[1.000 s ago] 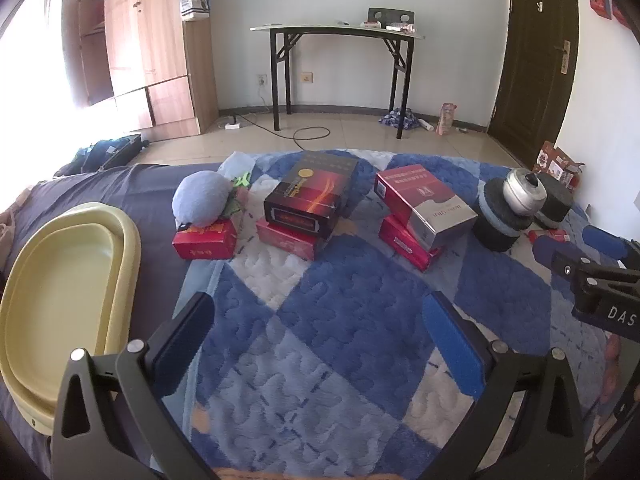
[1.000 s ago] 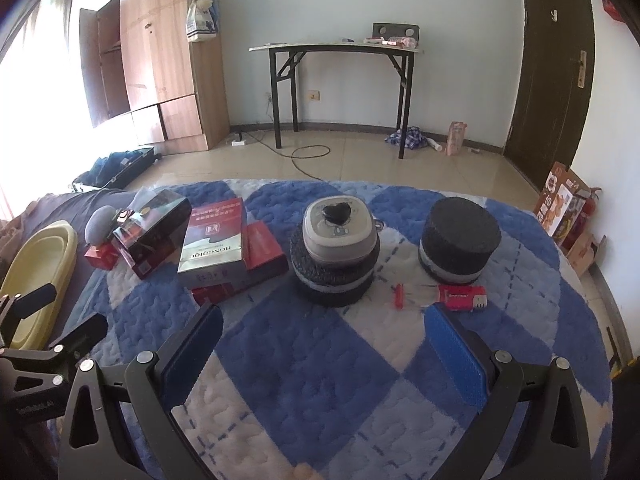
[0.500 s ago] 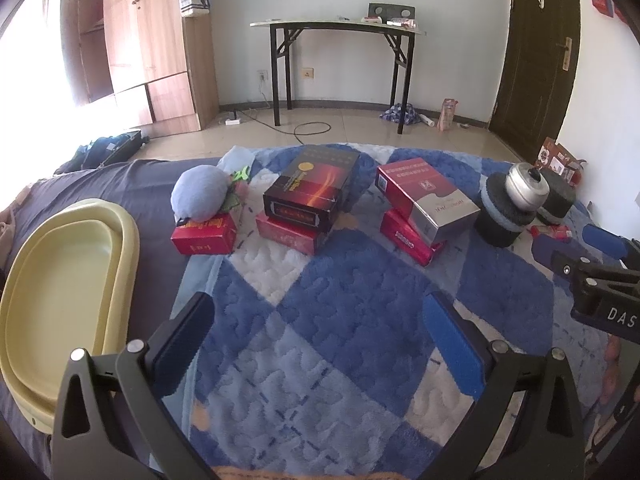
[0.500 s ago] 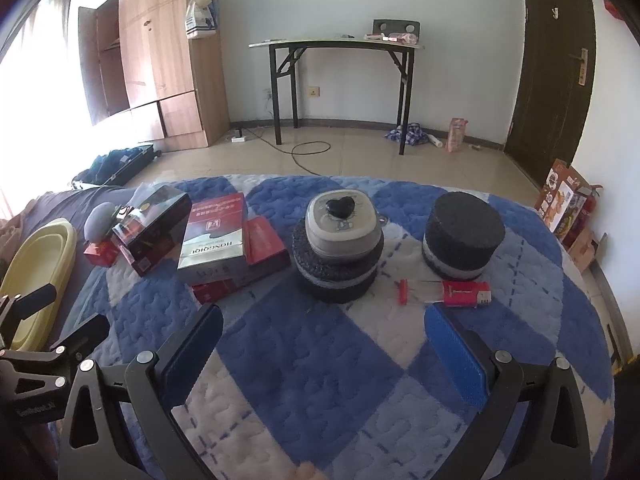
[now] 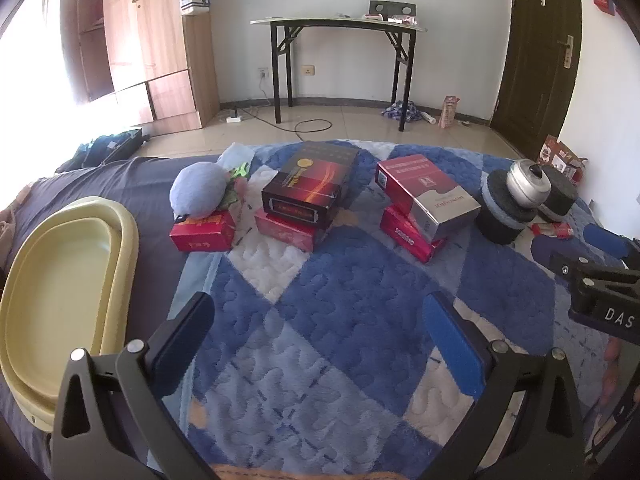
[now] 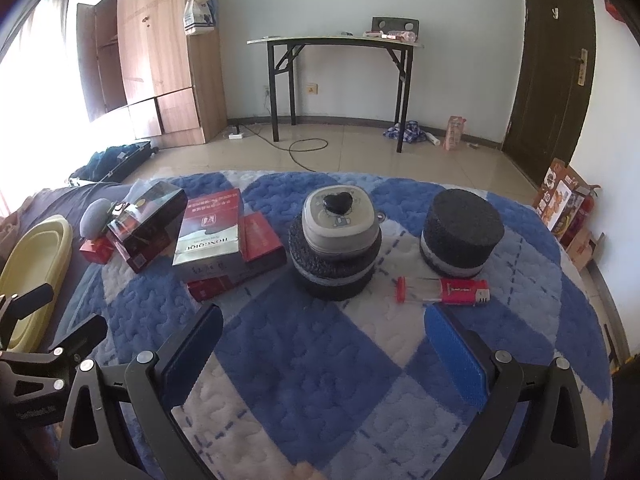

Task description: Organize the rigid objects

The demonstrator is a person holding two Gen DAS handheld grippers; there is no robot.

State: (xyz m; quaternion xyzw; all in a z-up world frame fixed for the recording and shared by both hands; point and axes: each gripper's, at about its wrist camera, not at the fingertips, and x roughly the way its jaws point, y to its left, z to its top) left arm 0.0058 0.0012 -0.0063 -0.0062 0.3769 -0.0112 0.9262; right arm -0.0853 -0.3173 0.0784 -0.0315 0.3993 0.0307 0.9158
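nearest the cameras, the left gripper [image 5: 316, 332] and the right gripper [image 6: 324, 344] both hover over the blue and white quilted blanket [image 5: 320, 320] with jaws spread wide and nothing between the pads. just beyond the right gripper lies a clear tube with a red cap and red label [image 6: 442, 290]; being round and on soft pile, it would likely roll or slip out of a pinch. behind it a grey lidded metal container [image 6: 340, 220] sits on top of a dark foam disc [image 6: 332, 268], so a nudge could tip it off, and a second dark foam cylinder [image 6: 460, 232] stands apart to the right. further left, a red and silver carton [image 5: 426, 194] leans on a flatter red box [image 5: 408, 236], and a black and orange box [image 5: 310, 190] rests tilted on another red box [image 5: 286, 232]; lifting a lower one first would probably topple the upper. the pale yellow oval plastic tub [image 5: 60, 292], likely the destination, sits empty at the far left on dark cloth, a long carry away.
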